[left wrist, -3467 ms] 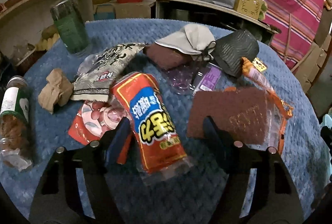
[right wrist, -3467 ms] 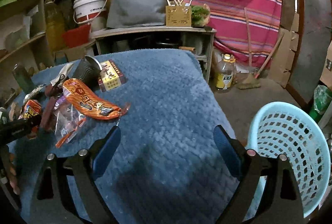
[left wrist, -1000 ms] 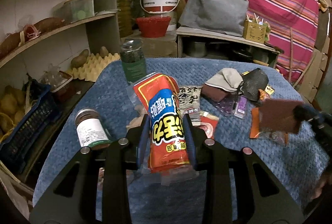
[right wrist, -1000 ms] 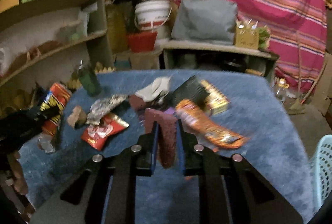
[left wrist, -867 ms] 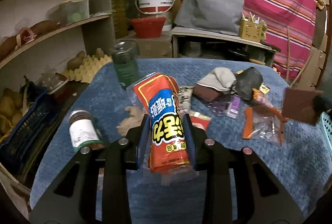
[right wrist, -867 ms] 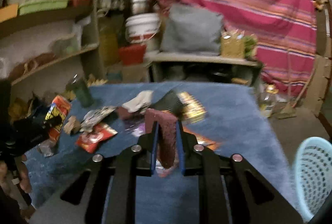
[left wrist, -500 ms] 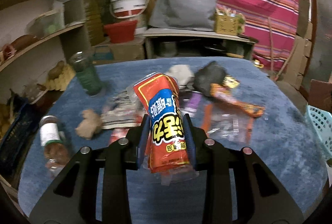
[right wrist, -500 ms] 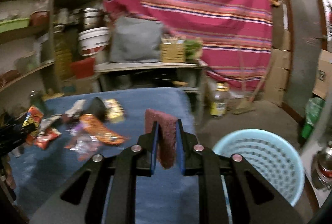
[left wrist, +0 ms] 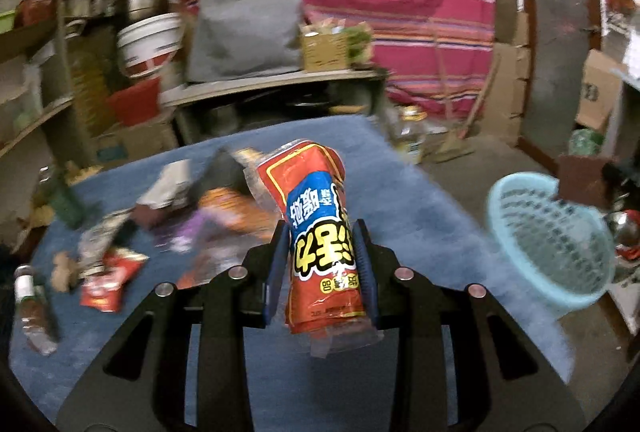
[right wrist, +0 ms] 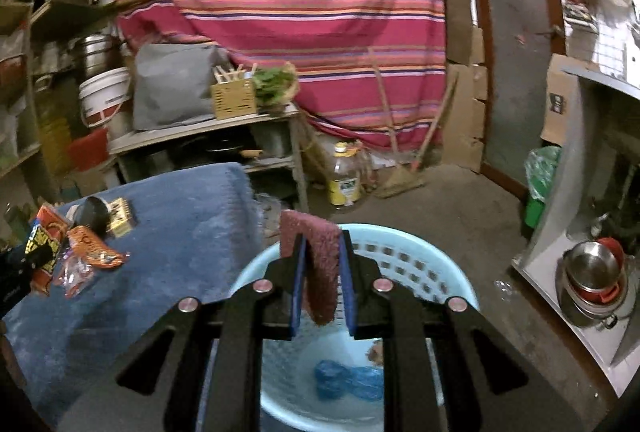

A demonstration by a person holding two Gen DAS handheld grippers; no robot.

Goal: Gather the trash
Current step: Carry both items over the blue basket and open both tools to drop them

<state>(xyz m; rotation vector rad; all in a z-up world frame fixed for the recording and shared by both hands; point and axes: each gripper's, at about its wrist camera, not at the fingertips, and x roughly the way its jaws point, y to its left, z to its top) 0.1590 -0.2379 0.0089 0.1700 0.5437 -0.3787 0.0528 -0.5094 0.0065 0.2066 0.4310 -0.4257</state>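
My left gripper (left wrist: 322,244) is shut on a red and blue snack packet (left wrist: 316,224) and holds it above the blue-covered table (left wrist: 400,191). My right gripper (right wrist: 322,260) is shut on a dark red scouring pad (right wrist: 318,264) and holds it over the light blue basket (right wrist: 420,256). The basket (left wrist: 548,232) stands on the floor right of the table, with the pad (left wrist: 580,181) at its far rim. Blue crumpled trash (right wrist: 348,384) lies at the basket's bottom. More wrappers (left wrist: 108,280) lie on the table's left part.
A jar (left wrist: 30,300) lies at the table's left edge. A low shelf (right wrist: 208,131) with a grey cushion and a box stands behind the table. An oil bottle (right wrist: 344,179) and a broom stand on the floor. Metal bowls (right wrist: 592,272) sit right of the basket.
Both grippers closed on their items, lifted them off the table and swung right. The right gripper has carried the pad from beside the table to over the basket.
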